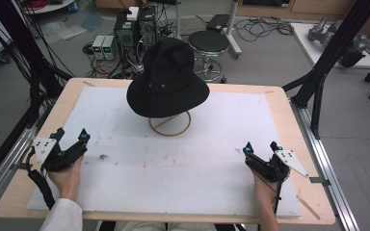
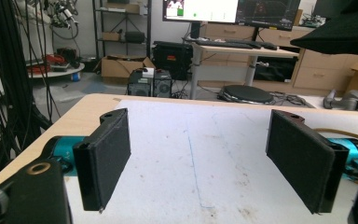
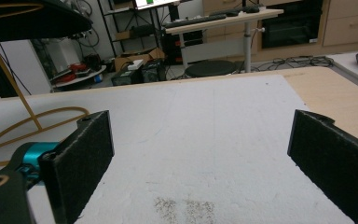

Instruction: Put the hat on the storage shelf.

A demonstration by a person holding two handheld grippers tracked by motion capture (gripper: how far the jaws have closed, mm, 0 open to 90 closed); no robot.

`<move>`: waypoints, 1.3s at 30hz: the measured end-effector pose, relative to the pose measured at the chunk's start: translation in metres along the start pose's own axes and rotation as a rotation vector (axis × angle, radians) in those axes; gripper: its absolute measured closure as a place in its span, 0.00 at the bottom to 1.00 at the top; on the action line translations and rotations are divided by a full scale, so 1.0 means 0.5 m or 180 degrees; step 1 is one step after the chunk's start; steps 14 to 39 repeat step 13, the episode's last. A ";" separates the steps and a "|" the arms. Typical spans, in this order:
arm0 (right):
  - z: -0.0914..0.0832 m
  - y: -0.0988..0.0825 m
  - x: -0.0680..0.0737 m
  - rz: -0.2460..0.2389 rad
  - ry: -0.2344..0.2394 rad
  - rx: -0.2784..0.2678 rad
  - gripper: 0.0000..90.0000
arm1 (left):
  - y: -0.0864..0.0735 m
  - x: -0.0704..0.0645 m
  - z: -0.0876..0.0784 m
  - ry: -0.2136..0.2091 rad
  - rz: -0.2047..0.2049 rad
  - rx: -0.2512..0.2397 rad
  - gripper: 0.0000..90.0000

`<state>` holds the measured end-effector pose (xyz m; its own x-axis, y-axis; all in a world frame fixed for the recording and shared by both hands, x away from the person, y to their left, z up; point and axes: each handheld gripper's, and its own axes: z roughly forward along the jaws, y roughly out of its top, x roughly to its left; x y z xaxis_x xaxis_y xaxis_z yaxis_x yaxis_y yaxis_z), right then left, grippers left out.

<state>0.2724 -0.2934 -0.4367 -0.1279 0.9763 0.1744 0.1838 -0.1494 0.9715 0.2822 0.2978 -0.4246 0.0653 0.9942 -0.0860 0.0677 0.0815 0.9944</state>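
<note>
A person sits at a wooden table (image 1: 289, 120) covered by a white mat (image 1: 183, 163), holding a gripper in each hand. The left gripper (image 1: 70, 136), near the mat's left edge, has its jaws spread wide with nothing between them; its own view shows only bare mat between the two black pads (image 2: 103, 154). The right gripper (image 1: 260, 147), near the mat's right edge, is likewise spread wide and holds nothing. Well apart from both, toward the far middle of the mat, a black hat (image 1: 167, 79) sits on a thin gold wire stand (image 1: 170, 126). The hat hides the stand's top, and in both gripper views the brim is cut off at the frame's edge.
</note>
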 end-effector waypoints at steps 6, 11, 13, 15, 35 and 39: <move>0.001 0.000 -0.001 0.0007 0.0001 0.0011 0.07 | 0.001 0.006 -0.002 0.0036 0.0030 -0.0009 0.25; 0.001 0.000 -0.002 0.0017 0.0001 0.0021 0.07 | 0.002 0.011 -0.001 0.0058 0.0019 -0.0016 0.25; 0.001 0.000 -0.003 0.0023 0.0003 0.0022 0.07 | 0.001 0.012 -0.001 0.0060 0.0023 -0.0008 0.25; 0.001 0.000 -0.003 0.0023 0.0003 0.0022 0.07 | 0.001 0.012 -0.001 0.0060 0.0023 -0.0008 0.25; 0.001 0.000 -0.003 0.0023 0.0003 0.0022 0.07 | 0.001 0.012 -0.001 0.0060 0.0023 -0.0008 0.25; 0.001 0.000 -0.003 0.0023 0.0003 0.0022 0.07 | 0.001 0.012 -0.001 0.0060 0.0023 -0.0008 0.25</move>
